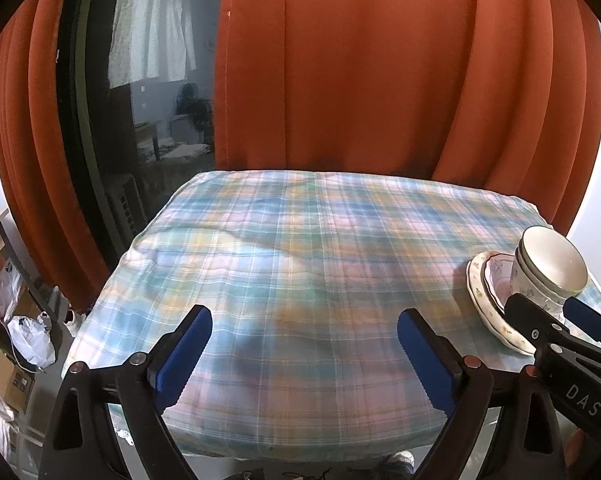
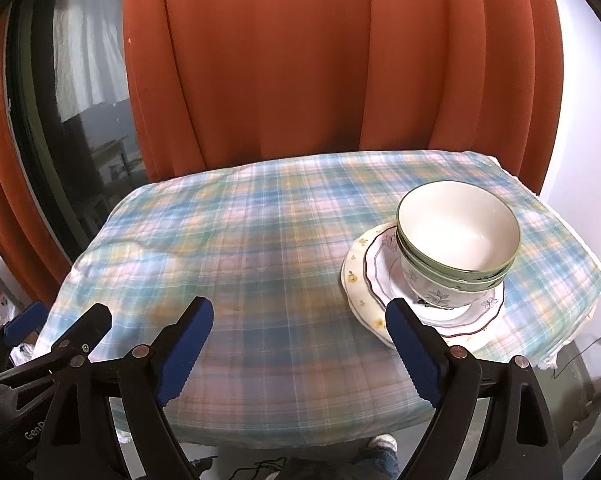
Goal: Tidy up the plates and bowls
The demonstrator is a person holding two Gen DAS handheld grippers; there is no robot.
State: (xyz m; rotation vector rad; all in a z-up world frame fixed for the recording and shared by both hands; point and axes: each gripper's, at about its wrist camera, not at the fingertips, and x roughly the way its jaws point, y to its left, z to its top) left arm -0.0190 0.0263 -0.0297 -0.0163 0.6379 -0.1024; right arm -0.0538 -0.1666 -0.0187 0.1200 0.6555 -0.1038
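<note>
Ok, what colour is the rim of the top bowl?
Green, on the top bowl; clearest in the right wrist view.

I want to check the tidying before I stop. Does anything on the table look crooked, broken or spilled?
Nothing is broken or spilled. The nested bowls sit off-centre on the stacked plates, toward their far right side, and the tablecloth has a few wrinkles at the left. Both grippers are open and hold nothing.
</note>
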